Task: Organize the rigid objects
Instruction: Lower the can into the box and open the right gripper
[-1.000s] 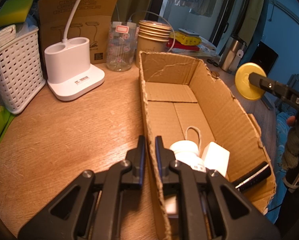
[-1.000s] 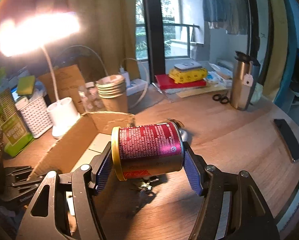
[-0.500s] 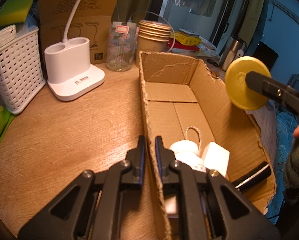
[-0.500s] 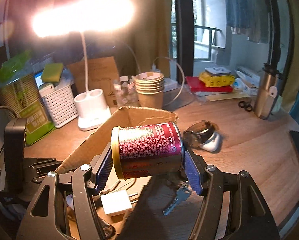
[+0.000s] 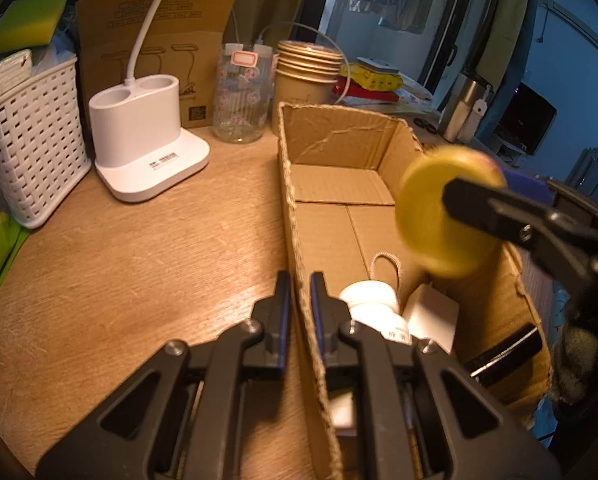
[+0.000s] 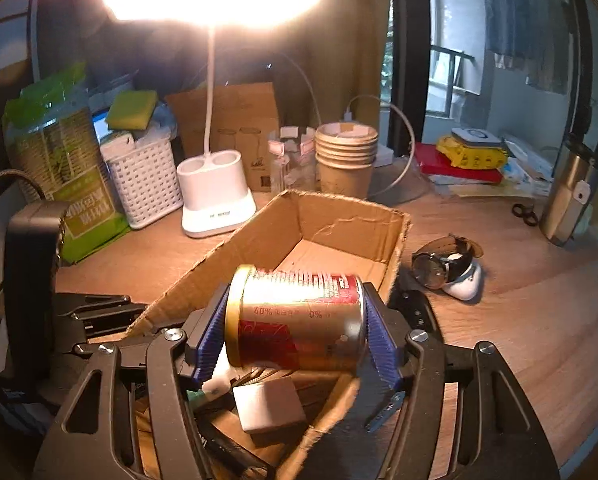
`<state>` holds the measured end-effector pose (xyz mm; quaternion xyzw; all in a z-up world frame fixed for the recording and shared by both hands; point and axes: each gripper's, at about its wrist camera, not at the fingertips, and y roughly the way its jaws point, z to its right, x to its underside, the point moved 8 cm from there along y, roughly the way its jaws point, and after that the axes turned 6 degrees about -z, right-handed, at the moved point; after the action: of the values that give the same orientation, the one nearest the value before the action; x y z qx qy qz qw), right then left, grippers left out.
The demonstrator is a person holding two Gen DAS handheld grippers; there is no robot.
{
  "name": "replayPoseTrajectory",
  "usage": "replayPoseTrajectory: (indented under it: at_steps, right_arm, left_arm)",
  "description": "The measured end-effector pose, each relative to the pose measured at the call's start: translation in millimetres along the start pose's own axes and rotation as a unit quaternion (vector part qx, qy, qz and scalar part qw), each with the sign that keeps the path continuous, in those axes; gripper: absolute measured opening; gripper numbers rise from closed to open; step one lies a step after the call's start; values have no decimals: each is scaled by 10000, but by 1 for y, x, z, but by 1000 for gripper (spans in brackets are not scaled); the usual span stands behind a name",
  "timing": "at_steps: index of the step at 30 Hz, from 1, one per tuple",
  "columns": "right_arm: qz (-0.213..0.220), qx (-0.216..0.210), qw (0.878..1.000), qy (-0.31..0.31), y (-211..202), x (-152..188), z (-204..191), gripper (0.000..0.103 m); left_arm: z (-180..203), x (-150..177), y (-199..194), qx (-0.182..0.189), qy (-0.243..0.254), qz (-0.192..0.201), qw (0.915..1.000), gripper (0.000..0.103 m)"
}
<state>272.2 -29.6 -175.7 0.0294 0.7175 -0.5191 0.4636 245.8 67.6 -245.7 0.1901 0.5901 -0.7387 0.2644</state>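
Note:
An open cardboard box (image 5: 339,184) lies on the wooden table; it also shows in the right wrist view (image 6: 339,224). My left gripper (image 5: 299,300) is shut on the box's left wall. My right gripper (image 6: 295,320) is shut on a red and gold can (image 6: 299,316), held sideways over the box's near end. In the left wrist view the can's yellow lid end (image 5: 439,216) hangs above the box's right wall. Inside the box lie a white bottle (image 5: 373,304), a white block (image 5: 431,316) and a black flat item (image 5: 503,352).
A white lamp base (image 5: 147,148), a white basket (image 5: 31,140), a glass jar (image 5: 241,100) and stacked paper cups (image 5: 305,84) stand behind the box. A wristwatch on a white holder (image 6: 447,268), scissors (image 6: 525,212) and a steel flask (image 6: 571,196) lie to the right.
My right gripper has carried the can leftward from beside the box to above its near end and lowered it. The left gripper has stayed clamped on the box wall.

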Motion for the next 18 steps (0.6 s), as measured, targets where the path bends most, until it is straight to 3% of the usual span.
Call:
replayPoseTrajectory:
  at_steps: [18]
  right_arm:
    - [-432,265,9985,-187,25,12,-3,66]
  left_arm:
    - [0,0,0,-4,7,3,10000,11]
